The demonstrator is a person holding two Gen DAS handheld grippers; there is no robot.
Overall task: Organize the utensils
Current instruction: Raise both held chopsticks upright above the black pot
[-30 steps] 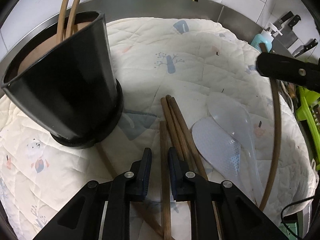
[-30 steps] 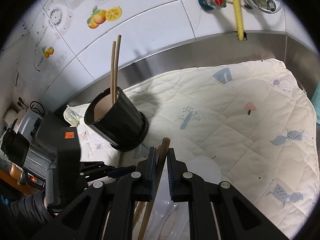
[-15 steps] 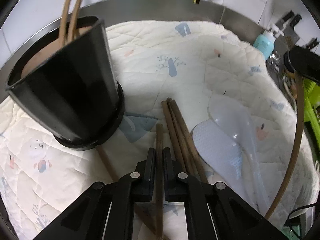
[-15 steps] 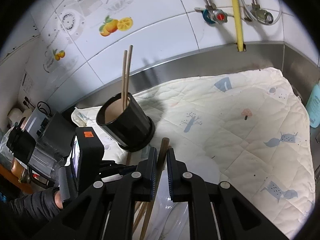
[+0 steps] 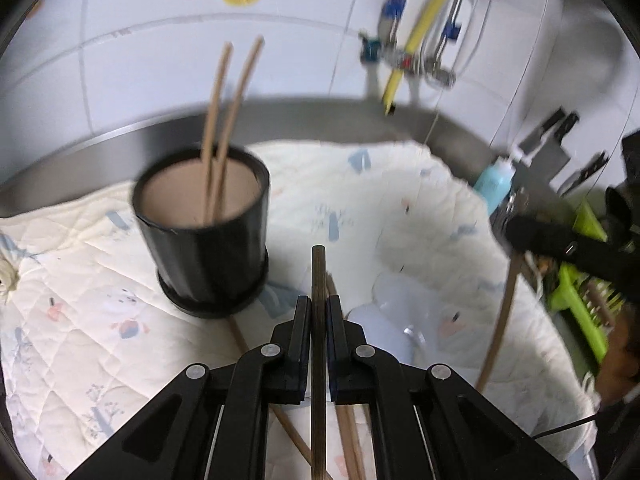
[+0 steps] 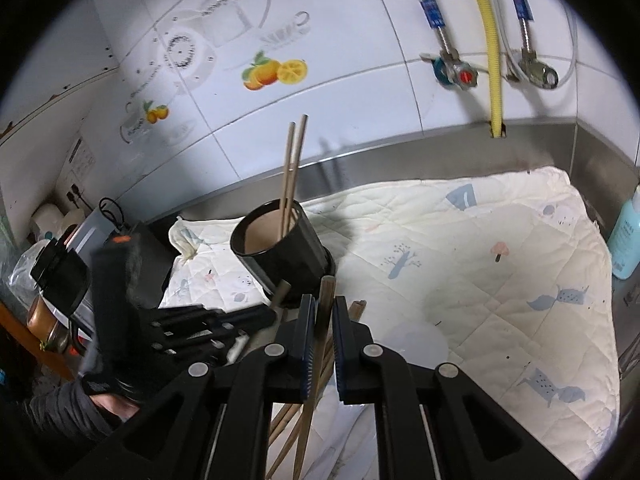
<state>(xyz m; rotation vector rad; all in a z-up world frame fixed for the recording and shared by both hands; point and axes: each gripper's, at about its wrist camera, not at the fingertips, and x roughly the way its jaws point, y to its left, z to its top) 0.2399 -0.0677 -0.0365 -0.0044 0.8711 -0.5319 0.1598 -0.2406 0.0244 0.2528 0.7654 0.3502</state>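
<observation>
My left gripper (image 5: 319,304) is shut on a dark brown chopstick (image 5: 318,264), held off the quilted mat (image 5: 100,320); its tip points past the fingers. Left of it stands the black holder cup (image 5: 208,248) with two pale chopsticks (image 5: 218,132) leaning in it. More chopsticks (image 5: 348,420) and clear plastic spoons (image 5: 384,316) lie on the mat under the gripper. My right gripper (image 6: 323,304) is shut on another brown chopstick (image 6: 326,290), just in front of the cup (image 6: 280,248). In the right wrist view the left gripper (image 6: 240,320) sits at lower left.
A blue bottle (image 6: 626,240) stands at the mat's right edge. Knives (image 5: 552,140) hang on the tiled wall and a green rack (image 5: 580,300) sits to the right. Pipes and valves (image 6: 460,76) run down to the steel backsplash (image 6: 400,164). Dark appliances (image 6: 60,272) crowd the left.
My left gripper closed on one chopstick and lifted it off the mat, tilting upward. My right gripper rose a little with its chopstick still clamped.
</observation>
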